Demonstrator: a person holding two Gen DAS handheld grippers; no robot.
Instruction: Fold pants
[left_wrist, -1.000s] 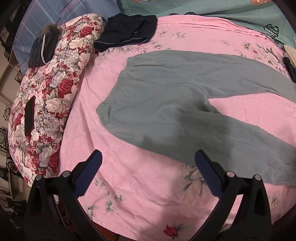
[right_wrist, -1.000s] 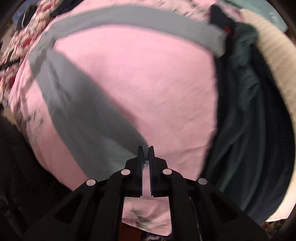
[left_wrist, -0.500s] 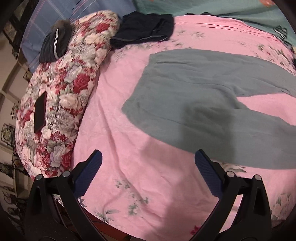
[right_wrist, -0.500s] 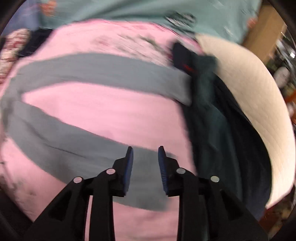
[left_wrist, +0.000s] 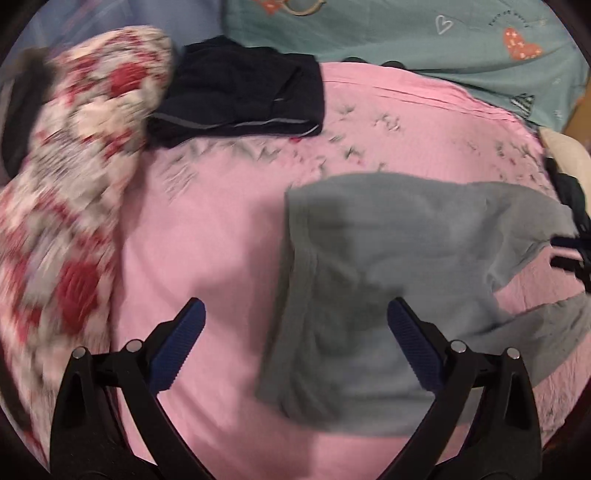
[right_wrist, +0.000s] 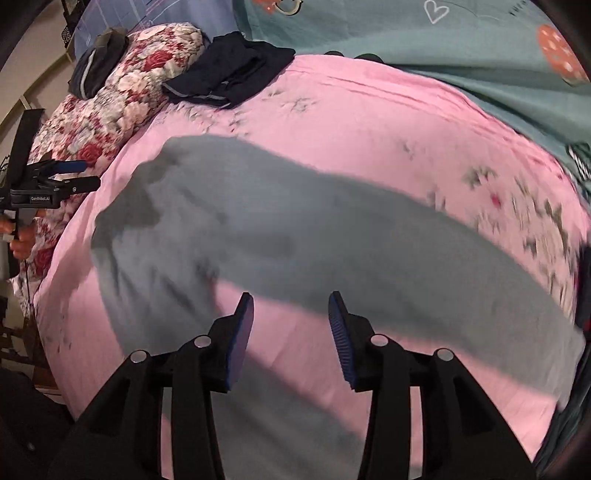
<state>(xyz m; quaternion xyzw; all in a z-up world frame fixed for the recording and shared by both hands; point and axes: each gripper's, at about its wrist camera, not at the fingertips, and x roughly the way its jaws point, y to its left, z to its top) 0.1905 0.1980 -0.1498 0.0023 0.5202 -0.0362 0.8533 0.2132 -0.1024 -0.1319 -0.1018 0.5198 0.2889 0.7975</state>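
Observation:
Grey-green pants lie flat on the pink bedsheet, waistband to the left, legs running right. In the right wrist view the pants spread across the middle with both legs apart. My left gripper is open and empty, hovering above the waistband end. It also shows in the right wrist view at the far left. My right gripper is open and empty, above the gap between the two legs near the crotch. It shows at the right edge of the left wrist view.
A floral quilt lies along the left. Folded dark clothes sit at the back left. A teal blanket covers the back. A dark garment rests on the quilt. Dark clothes lie at the right edge.
My right gripper let go of the pant leg hem, opened wide and swung left toward the crotch. My left gripper moved closer over the waistband, still open.

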